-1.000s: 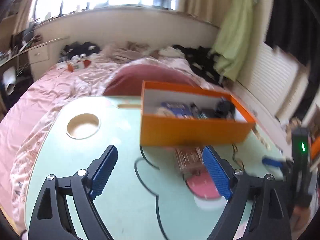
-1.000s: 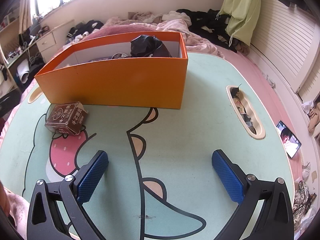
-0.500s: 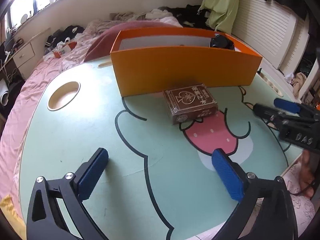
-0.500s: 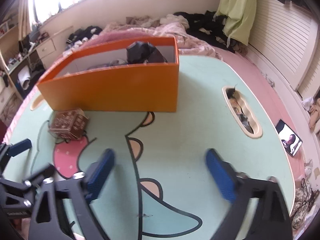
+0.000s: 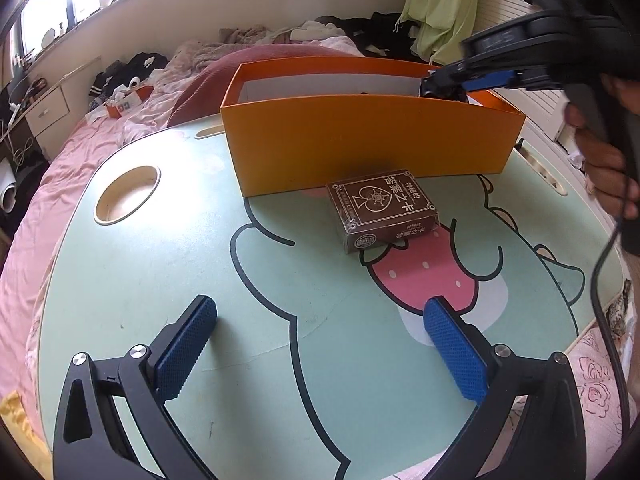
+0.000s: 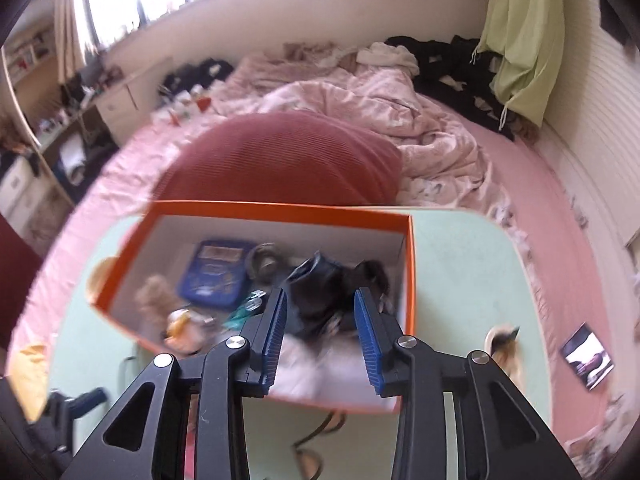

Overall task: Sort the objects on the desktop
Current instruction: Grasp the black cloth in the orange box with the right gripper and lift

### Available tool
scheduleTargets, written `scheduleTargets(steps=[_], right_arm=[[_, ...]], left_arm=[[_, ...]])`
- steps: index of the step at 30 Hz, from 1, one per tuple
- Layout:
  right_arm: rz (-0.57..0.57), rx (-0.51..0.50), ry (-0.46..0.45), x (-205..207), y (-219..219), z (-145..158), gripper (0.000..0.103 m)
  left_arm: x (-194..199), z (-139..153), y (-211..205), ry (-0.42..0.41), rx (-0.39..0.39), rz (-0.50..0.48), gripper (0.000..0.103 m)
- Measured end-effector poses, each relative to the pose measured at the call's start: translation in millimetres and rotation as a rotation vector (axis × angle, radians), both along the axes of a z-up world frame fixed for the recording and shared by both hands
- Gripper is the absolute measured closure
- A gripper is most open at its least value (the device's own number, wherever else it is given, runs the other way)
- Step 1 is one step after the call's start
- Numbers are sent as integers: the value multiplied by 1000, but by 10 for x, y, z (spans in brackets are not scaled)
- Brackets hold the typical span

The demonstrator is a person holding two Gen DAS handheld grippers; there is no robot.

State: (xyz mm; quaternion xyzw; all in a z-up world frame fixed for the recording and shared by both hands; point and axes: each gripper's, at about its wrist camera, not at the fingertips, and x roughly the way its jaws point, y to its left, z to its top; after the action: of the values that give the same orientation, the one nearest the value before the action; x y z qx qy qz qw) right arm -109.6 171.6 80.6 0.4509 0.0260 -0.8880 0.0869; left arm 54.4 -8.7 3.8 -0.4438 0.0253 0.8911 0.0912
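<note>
The brown card box (image 5: 382, 210) is lying flat on the mint-green bench (image 5: 132, 280), just in front of the orange box's (image 5: 360, 140) near wall and partly over the pink patch of the printed cartoon. The left gripper (image 5: 320, 340) is hovering low over the bench well short of the card box, its jaws standing wide apart with nothing between them. The right gripper (image 6: 320, 332) is hanging above the orange box's right end, its jaws having just been closing; they are narrowed but holding nothing, with a black crumpled thing (image 6: 324, 292) lying in the box below them. A blue case (image 6: 214, 272) is lying in the box too.
</note>
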Motion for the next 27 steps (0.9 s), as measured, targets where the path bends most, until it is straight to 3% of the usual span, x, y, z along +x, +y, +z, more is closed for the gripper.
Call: scheduleTargets(steps=[5, 8, 12, 18, 21, 26, 27], right_arm=[[36, 88, -32, -78, -29, -208, 68], [44, 114, -26, -63, -23, -247, 82], [27, 22, 12, 17, 119, -136, 95], [19, -149, 208, 549, 289, 498, 95], [82, -213, 250, 942, 296, 678, 95], [170, -200, 136, 1175, 161, 333, 93], [180, -197, 132, 1201, 148, 246, 89]], left_arm=[[7, 1, 4, 0, 1, 1, 0], [12, 1, 6, 0, 0, 1, 0], [9, 12, 8, 1, 1, 1, 0], [14, 13, 12, 1, 1, 2, 0], [16, 14, 13, 2, 1, 3, 0], [23, 14, 16, 2, 0, 4, 0], [10, 19, 13, 3, 0, 4, 0]])
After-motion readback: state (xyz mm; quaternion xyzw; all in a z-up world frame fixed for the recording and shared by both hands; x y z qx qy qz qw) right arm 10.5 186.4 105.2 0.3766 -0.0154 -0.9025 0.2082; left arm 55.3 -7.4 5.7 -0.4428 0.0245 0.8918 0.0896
